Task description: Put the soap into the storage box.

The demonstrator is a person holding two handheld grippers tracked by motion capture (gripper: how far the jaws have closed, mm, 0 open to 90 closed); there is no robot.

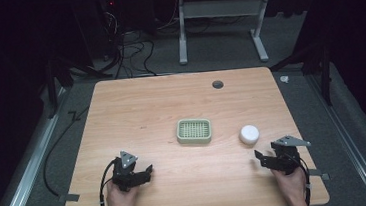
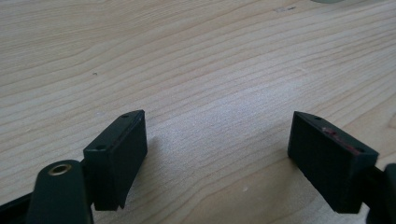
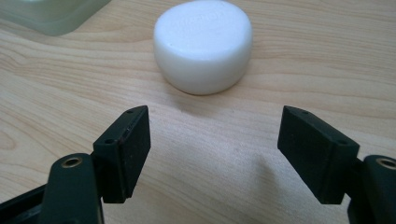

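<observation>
A round white soap bar [image 1: 249, 134] lies on the wooden table [image 1: 136, 107], right of a pale green slatted soap dish [image 1: 194, 131]. My right gripper [image 1: 259, 159] rests near the table's front right, open, a short way in front of the soap [image 3: 203, 44], nothing between its jaws. A corner of the green dish [image 3: 51, 14] shows at the upper left of the right gripper view. My left gripper [image 1: 147, 172] sits at the front left, open over bare wood [image 2: 219, 135], its fingertips [image 2: 119, 154] spread wide.
A dark round cable hole [image 1: 217, 84] sits near the table's far edge. Beyond the table stand a grey desk frame [image 1: 218, 9] and loose cables [image 1: 126, 52] on the floor. Metal rails [image 1: 29, 151] run along both sides.
</observation>
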